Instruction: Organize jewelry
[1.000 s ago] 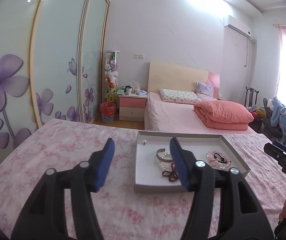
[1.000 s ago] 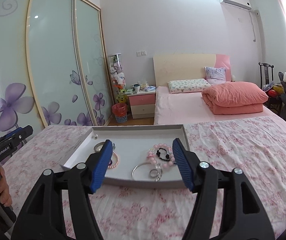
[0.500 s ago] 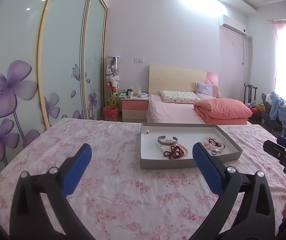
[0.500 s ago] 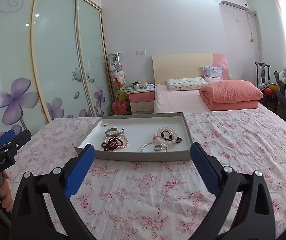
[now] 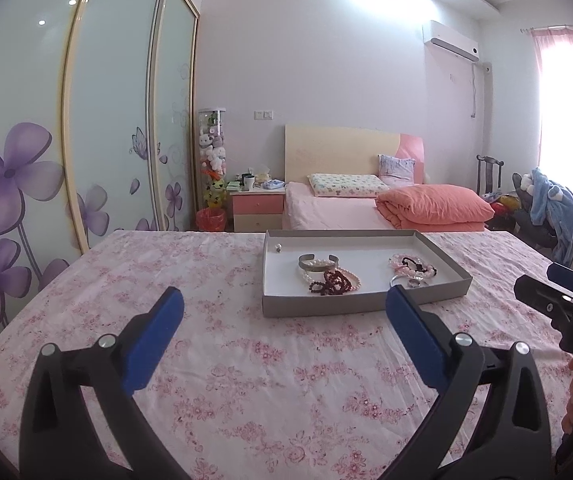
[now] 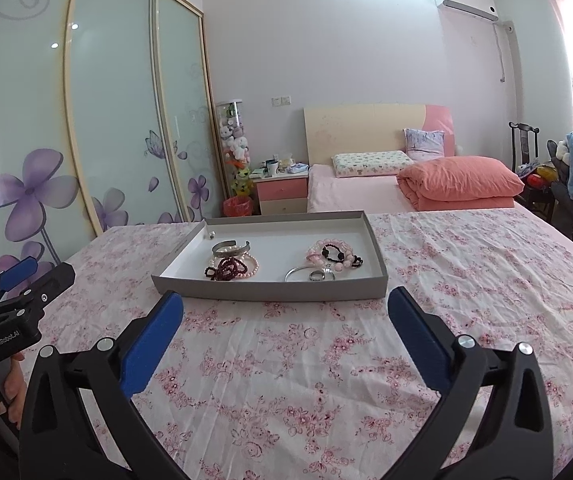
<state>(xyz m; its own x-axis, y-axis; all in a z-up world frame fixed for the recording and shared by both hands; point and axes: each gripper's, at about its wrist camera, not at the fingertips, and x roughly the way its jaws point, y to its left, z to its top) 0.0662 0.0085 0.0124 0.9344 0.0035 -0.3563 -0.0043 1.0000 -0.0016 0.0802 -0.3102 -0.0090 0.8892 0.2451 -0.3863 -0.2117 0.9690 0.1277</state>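
A grey tray (image 5: 350,306) (image 6: 270,290) with a white floor lies on the pink floral cloth. In it lie a silver cuff (image 5: 317,262) (image 6: 230,248), a dark red bead bracelet (image 5: 328,282) (image 6: 222,270), pale pink and pearl bracelets (image 6: 251,266), a pink and black bead cluster (image 5: 412,266) (image 6: 332,256), a silver bangle with a ring (image 6: 310,274) and a small stud (image 5: 279,246) (image 6: 211,234). My left gripper (image 5: 284,308) and right gripper (image 6: 286,312) are both open and empty, held back from the tray's near wall.
The floral cloth (image 6: 326,360) covers the whole surface. Sliding wardrobe doors (image 5: 106,120) stand at left. A bed (image 5: 366,208), nightstand (image 5: 256,208) and chairs with clothes (image 5: 546,208) are behind. The other gripper shows at each view's edge (image 5: 566,304) (image 6: 10,304).
Both grippers have opened wide and pulled back from the tray, which now sits farther off in both views.
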